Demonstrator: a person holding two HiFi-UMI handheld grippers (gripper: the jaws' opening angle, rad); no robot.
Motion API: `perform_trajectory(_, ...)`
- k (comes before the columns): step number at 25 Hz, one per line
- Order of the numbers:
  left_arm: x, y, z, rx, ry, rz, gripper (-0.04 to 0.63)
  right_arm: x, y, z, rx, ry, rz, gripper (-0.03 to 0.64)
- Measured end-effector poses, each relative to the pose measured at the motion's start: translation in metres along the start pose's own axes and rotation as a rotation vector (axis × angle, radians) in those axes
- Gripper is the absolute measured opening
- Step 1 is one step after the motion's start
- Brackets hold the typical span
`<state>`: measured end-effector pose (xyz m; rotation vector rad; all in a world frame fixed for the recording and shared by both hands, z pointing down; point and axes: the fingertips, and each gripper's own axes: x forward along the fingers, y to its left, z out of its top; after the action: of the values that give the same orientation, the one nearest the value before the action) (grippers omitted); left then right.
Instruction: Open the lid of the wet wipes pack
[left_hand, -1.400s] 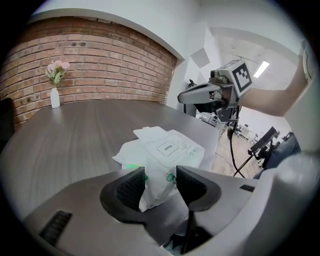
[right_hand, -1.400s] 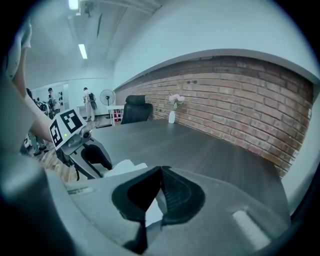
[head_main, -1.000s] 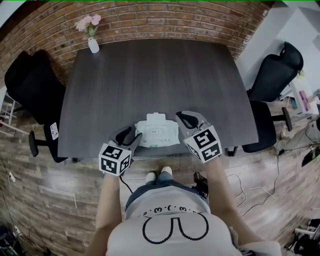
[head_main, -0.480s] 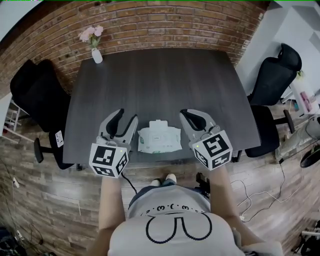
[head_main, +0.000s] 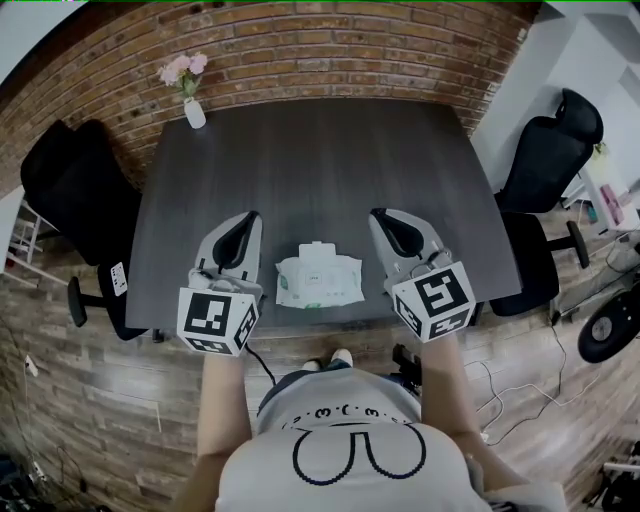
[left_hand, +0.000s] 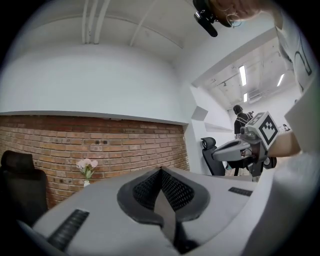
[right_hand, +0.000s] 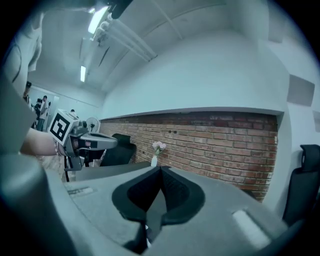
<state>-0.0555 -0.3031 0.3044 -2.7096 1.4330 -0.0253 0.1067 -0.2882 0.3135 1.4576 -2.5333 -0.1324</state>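
Pack: the white soft-sided wet wipes pack (head_main: 318, 281) lies flat on the dark grey wood-grain table (head_main: 320, 160), close to its near edge. A white flap juts from the pack's far side.
Writing: the pale label on top of the pack is too small for me to read.
My left gripper (head_main: 247, 222): just left of the pack and clear of it. Its jaws have just been closing and now meet, with nothing between them.
My right gripper (head_main: 386, 220): just right of the pack and clear of it, with its jaws pressed together and empty.
Markers: each gripper's cube shows black-and-white square patterns, with no words.
Edges: the table's near edge runs just behind the pack, on my side.
Open room: bare tabletop stretches beyond the pack to the small white vase of pink flowers (head_main: 193, 110), far off toward the left corner.
Sides: a black office chair (head_main: 548, 150) stands well right of the pack, off the table.
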Motion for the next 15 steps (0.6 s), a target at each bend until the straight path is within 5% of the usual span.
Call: perform_trajectory(15, 0.0053, -0.001, 0.004, 0.006, -0.008, -0.002, -0.002, 0.0017, 0.001, 0.0052, 0.011, -0.013, -0.004, -0.005)
